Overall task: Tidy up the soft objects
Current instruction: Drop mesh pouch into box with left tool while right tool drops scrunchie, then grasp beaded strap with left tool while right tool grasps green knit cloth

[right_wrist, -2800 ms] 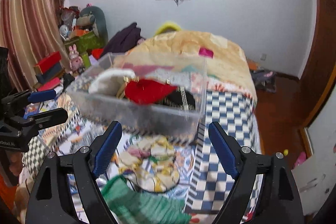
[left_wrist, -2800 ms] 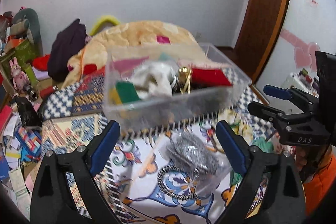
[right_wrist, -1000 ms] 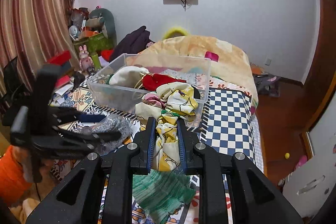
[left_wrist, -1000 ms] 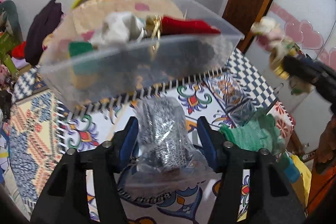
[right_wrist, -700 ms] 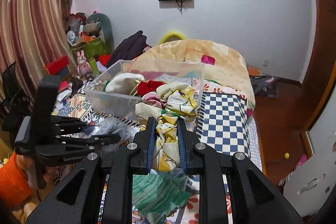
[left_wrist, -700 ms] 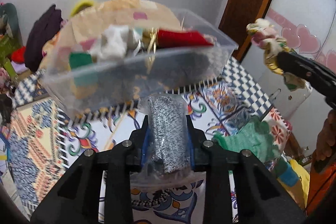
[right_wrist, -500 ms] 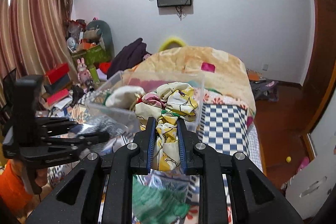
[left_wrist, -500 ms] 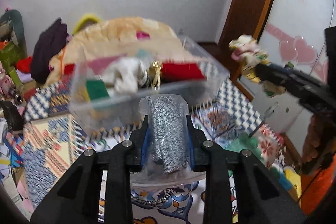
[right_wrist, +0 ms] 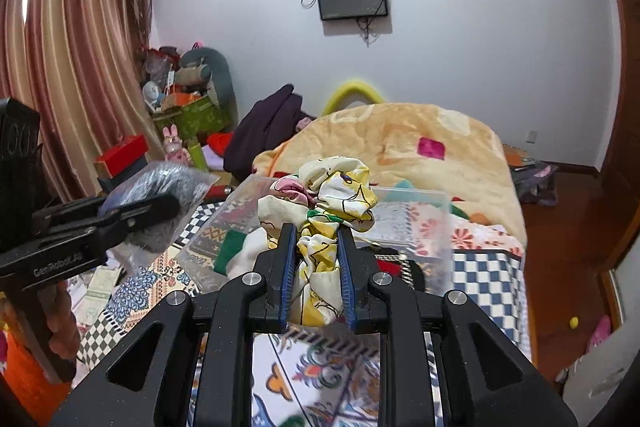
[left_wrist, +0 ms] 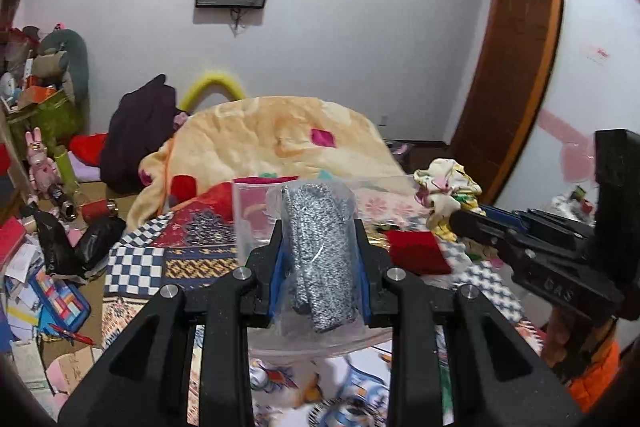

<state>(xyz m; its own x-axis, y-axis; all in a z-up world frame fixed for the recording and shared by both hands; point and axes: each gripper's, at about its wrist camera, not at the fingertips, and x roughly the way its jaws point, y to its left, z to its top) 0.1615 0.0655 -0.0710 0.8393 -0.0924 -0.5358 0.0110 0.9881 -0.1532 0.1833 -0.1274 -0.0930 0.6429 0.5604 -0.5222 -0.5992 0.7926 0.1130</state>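
Observation:
My left gripper (left_wrist: 320,251) is shut on a clear bag of grey knitted fabric (left_wrist: 320,243), held up in the air in front of the clear plastic bin (left_wrist: 256,219). My right gripper (right_wrist: 317,259) is shut on a yellow-and-white floral cloth bundle (right_wrist: 332,195), held above the near edge of the same bin (right_wrist: 400,223). The bin holds a red cloth (left_wrist: 416,255) and a green piece (right_wrist: 230,247). Each gripper shows in the other's view: the right one (left_wrist: 460,219) and the left one (right_wrist: 168,207).
The bin stands on a bed with a patterned cover (right_wrist: 328,367) and a checked sheet (right_wrist: 488,279). An orange blanket (left_wrist: 272,139) lies behind it. Clutter and toys (left_wrist: 44,207) fill the floor at left. A wooden door (left_wrist: 512,75) stands at right.
Both grippers closed on their items and lifted them off the bed cover. They have since risen higher and now hold them level with the bin's top.

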